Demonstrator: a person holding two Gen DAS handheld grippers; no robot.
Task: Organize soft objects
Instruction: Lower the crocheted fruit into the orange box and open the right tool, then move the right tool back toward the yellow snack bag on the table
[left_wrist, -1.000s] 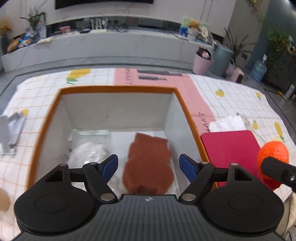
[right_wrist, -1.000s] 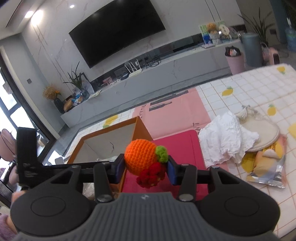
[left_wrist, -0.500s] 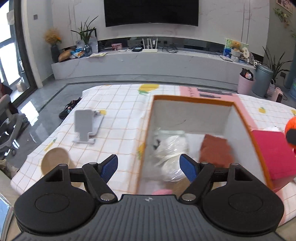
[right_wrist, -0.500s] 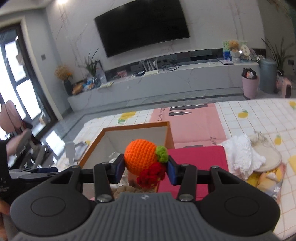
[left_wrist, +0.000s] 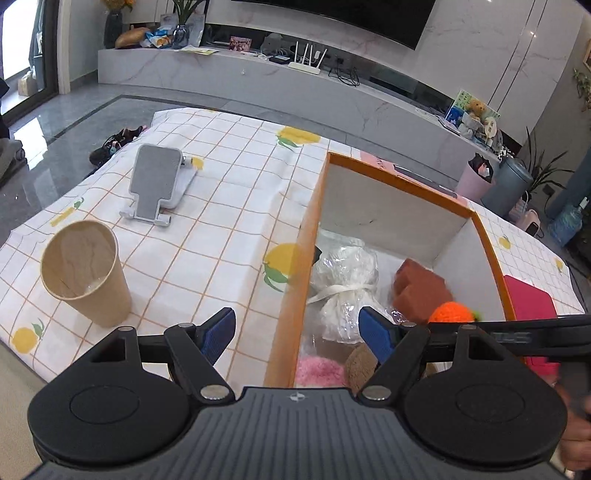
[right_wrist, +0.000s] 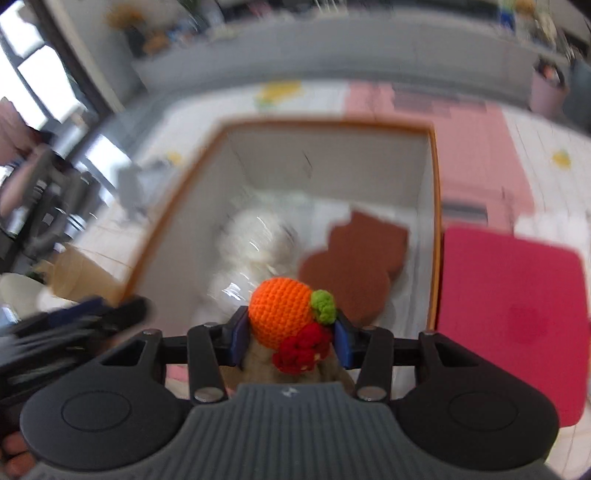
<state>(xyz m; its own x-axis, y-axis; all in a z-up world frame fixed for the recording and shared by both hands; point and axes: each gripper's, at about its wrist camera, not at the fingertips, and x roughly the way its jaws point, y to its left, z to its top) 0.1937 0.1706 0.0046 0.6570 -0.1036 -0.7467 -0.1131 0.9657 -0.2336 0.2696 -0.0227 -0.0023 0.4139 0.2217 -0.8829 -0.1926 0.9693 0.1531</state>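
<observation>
Right wrist view settles the main question: the right gripper (right_wrist: 290, 332) has its jaws pinching the crocheted orange (right_wrist: 280, 314), with the toy's green leaf and red knot turned toward the right-hand pad. Held so, the toy hangs over the open orange-rimmed box (right_wrist: 437, 206), above its near end, and the release point lies straight below rather than off to either side. Under and ahead of it lie a white wrapped bundle (right_wrist: 258, 240) and a brown sponge (right_wrist: 354, 266), the sponge's long axis running away from the camera. The free spot looks to be the near floor of the box, between those 2 things and the front wall — my judgement only, since this frame is blurred.

From the left wrist view the toy (left_wrist: 450, 314) shows inside the box outline, just beside the sponge (left_wrist: 421, 288); how high it sits above the floor I cannot tell. That view alone shows a pink fluffy thing (left_wrist: 319, 371) at the near end and, out on the bench, a paper cup (left_wrist: 86, 273) and a grey stand (left_wrist: 157, 184). The left gripper (left_wrist: 297, 334) has its jaws spread and empty, straddling the box's left wall — so the right hand is the one placed to act.
</observation>
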